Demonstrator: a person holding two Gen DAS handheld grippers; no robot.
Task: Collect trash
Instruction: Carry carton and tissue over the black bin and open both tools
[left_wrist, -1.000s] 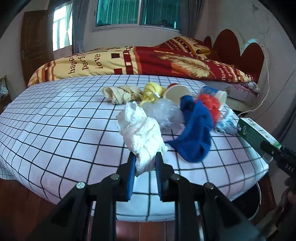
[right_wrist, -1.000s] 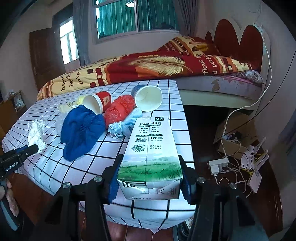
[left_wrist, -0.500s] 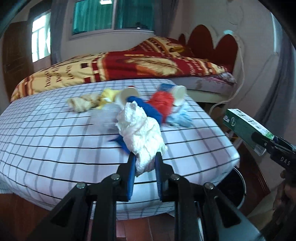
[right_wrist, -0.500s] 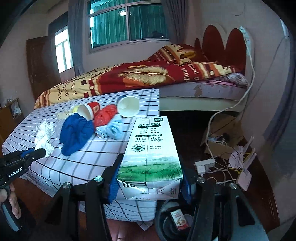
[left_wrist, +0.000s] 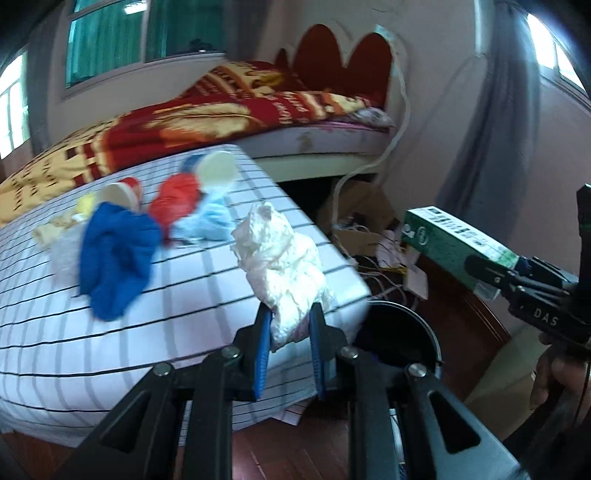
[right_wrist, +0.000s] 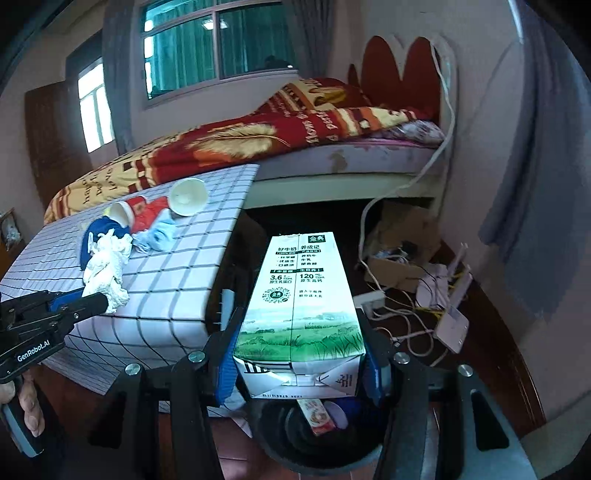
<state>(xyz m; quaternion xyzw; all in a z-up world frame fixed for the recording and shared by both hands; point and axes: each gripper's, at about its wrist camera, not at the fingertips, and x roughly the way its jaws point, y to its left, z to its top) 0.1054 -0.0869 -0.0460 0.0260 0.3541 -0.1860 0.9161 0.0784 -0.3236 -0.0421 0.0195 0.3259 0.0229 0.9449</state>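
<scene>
My left gripper (left_wrist: 290, 325) is shut on a crumpled white tissue (left_wrist: 284, 266), held off the table's right corner beside the black trash bin (left_wrist: 402, 332). My right gripper (right_wrist: 299, 354) is shut on a green-and-white milk carton (right_wrist: 301, 291), held directly above the bin (right_wrist: 321, 443), which holds a few wrappers. The carton also shows in the left wrist view (left_wrist: 454, 243), and the tissue in the right wrist view (right_wrist: 105, 273). On the checked table (left_wrist: 110, 332) lie a blue cloth (left_wrist: 114, 251), a red item (left_wrist: 177, 203), a light blue mask (left_wrist: 207, 221) and paper cups (left_wrist: 218, 171).
A bed with a red and yellow blanket (right_wrist: 258, 136) stands behind the table. A cardboard box, power strip and tangled cables (right_wrist: 406, 280) lie on the wooden floor at the right by the wall. A white cord (right_wrist: 439, 147) hangs from the headboard.
Both grippers have swung right, off the table toward the bin. The carton now hangs over the bin and the tissue has reached the table's corner. Both grips are unchanged.
</scene>
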